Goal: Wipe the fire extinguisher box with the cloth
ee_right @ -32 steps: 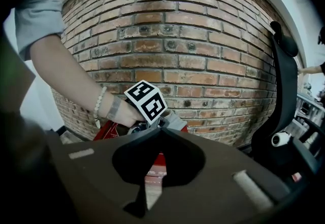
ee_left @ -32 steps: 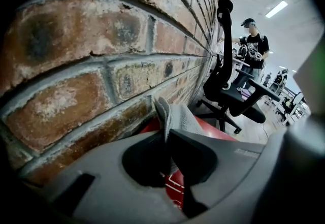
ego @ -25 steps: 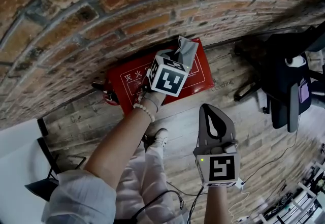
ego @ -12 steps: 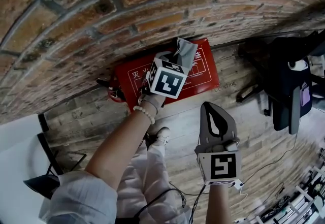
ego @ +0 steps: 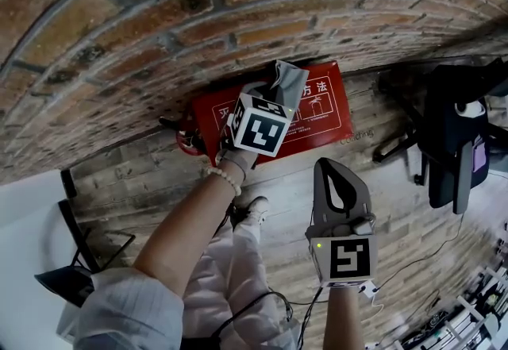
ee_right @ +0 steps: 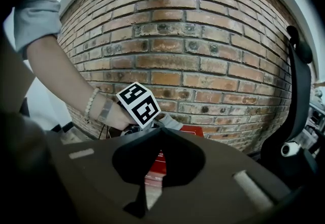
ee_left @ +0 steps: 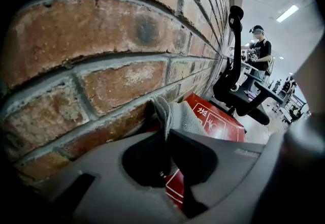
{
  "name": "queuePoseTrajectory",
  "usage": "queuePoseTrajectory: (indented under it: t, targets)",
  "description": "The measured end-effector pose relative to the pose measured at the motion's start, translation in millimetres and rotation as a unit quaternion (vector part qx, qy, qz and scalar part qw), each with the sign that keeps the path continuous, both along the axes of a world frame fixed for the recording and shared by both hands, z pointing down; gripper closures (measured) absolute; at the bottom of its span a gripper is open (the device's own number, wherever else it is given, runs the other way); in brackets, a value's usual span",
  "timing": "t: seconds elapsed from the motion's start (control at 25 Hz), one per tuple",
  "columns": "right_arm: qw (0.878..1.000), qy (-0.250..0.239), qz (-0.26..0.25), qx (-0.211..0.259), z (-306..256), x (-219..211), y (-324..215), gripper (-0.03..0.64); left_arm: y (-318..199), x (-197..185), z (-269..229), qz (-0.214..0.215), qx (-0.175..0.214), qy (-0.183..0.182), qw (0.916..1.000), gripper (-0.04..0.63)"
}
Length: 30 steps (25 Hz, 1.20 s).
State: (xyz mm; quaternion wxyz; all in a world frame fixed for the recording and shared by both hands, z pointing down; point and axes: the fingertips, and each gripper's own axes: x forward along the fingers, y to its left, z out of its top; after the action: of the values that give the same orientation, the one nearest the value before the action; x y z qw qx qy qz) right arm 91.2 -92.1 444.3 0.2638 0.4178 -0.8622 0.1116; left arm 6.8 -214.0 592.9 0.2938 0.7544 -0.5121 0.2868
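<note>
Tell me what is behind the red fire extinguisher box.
A brick wall stands right behind the fire extinguisher box. The left gripper and its grey cloth cover part of the box's top edge, so the contact there is hidden.

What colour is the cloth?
Grey; the cloth shows best in the left gripper view.

A crumpled grey fabric cloth (ee_left: 179,116), pinched in the closed jaws of the left gripper (ee_left: 166,139), sticks up beyond their tips over a flat red rectangular fire extinguisher box (ego: 317,114) with white lettering, ahead of the right gripper (ego: 338,172).
</note>
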Motion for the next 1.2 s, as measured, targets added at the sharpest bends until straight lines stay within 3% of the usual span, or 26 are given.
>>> queuePoseTrajectory:
  t: [1.2]
  targets:
    - [0.999,0.004,-0.044,0.002,-9,-58,21,0.607,67,-103,2,-0.080,-0.011,-0.006,0.9967,0.581]
